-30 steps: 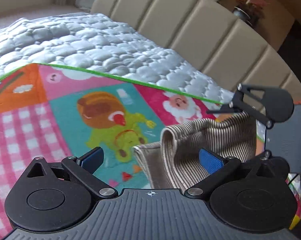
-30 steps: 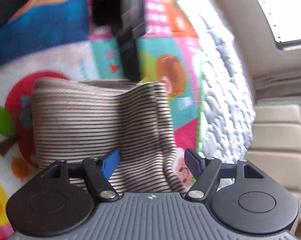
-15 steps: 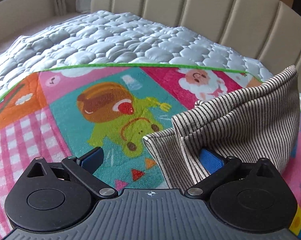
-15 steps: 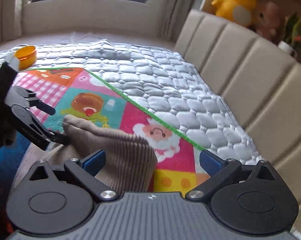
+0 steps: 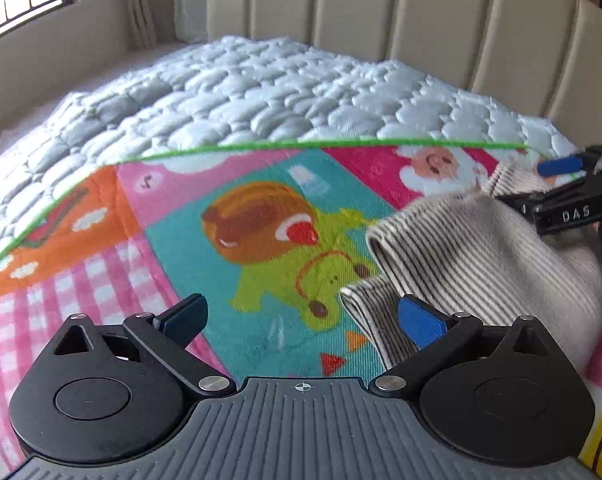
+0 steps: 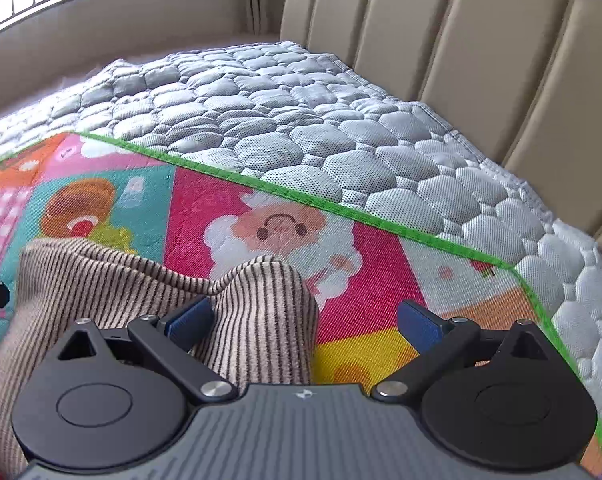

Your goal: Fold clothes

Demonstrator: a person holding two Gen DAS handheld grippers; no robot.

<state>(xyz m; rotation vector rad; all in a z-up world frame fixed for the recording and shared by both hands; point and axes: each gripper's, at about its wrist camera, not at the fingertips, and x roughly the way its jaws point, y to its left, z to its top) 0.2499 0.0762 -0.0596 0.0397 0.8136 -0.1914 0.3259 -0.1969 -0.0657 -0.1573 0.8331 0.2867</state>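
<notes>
Since 0.5 s ago the striped fabric has dropped: in the left wrist view its raised edge no longer stands tall at right but slumps low, and the right gripper (image 5: 561, 184) now shows at the right edge of that frame.

Near: left gripper (image 5: 301, 316) with jaws wide, holding nothing; its right blue pad sits just at the folded edge of the striped garment (image 5: 481, 264), lower right of frame. Right gripper (image 6: 303, 318) jaws also wide; a hump of the garment (image 6: 261, 320) lies between the pads, nearer the left one, not clamped.

Middle: garment bunched on the cartoon play mat (image 5: 261, 240), centre of frame.

Far: quilted mattress cover (image 5: 261, 92), then padded headboard (image 5: 381, 20), upper frame.

Risk: both jaws are free, so the loose fold may slump open. Closing on the hump could catch 2 layers unevenly and skew the fold.
</notes>
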